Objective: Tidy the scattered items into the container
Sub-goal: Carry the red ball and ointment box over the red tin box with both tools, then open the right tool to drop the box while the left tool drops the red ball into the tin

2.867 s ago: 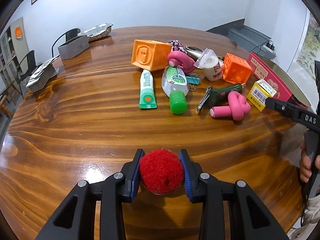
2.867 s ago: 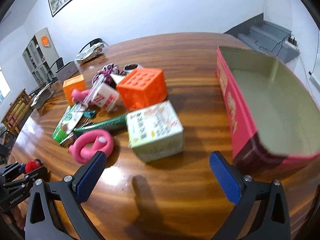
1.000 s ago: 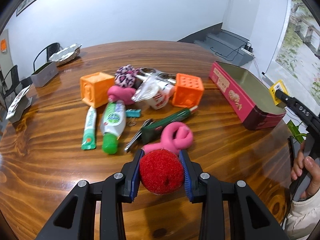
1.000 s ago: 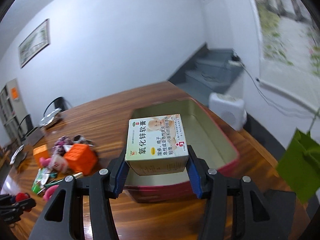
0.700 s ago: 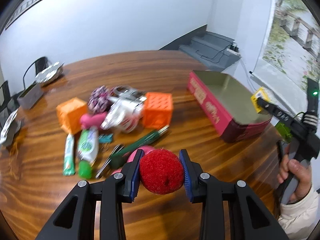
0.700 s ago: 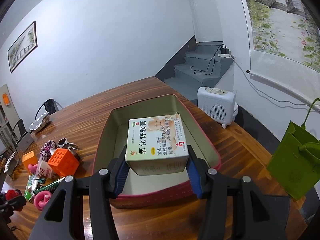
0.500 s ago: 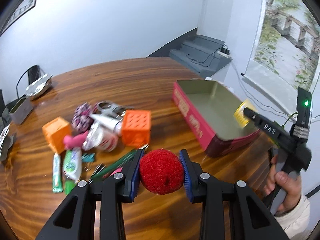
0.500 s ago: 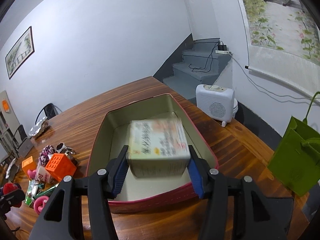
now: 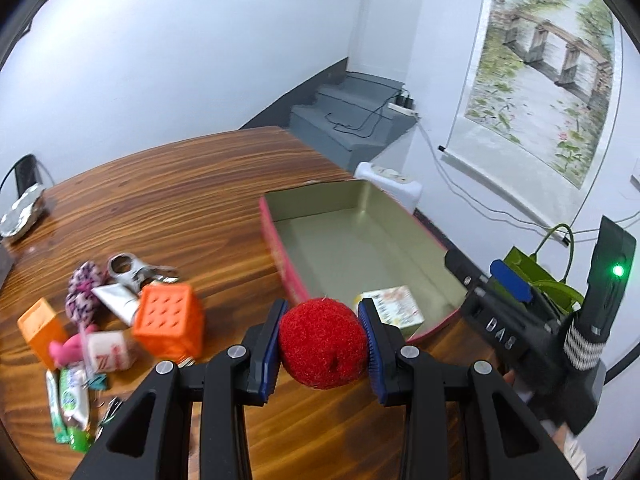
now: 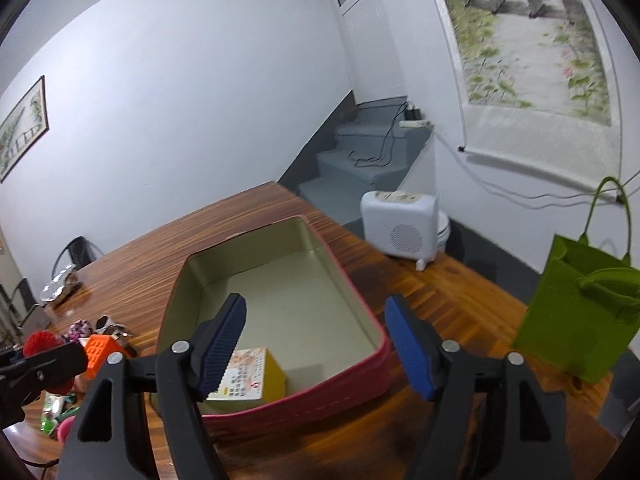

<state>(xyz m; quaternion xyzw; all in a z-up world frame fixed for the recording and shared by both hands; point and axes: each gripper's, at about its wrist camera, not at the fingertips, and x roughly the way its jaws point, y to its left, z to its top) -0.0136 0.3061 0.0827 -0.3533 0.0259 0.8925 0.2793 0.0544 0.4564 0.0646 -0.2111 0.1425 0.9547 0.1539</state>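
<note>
Container: the red-walled tin (image 9: pixel 280 236) lies open on the right part of the counter (image 9: pixel 168 200), its near end close to both tongs.
Boxed item: a small yellow-and-white carton (image 10: pixel 246 374) rests on the tin's floor at the near left corner, free of any grip.
Red ball: the fuzzy red ball (image 9: pixel 322 342) sits clamped between the blue pads of the left tongs (image 9: pixel 323 344), above the counter just short of the tin's near wall.
Right tongs: the right tongs (image 10: pixel 316 344) stand apart above the tin's near end with nothing between them; their jaws have just been opening.
Scattered items: the orange perforated cube (image 9: pixel 170 328), an orange block (image 9: pixel 38 330), a pink toy (image 9: pixel 68 352), tubes and a green-capped bottle (image 9: pixel 72 404) lie left of the tin, still to be gathered.
Doing the step well: the ball likely goes in next; it should be carried clear over the red wall before the pads part, and dropped onto bare floor far of the carton so it does not bounce out. The right tongs would best draw aside to leave room.
Change from earlier: half a second ago the carton hung blurred between the right pads; now it lies in the tin. The left view has swung from the clutter toward the tin.
</note>
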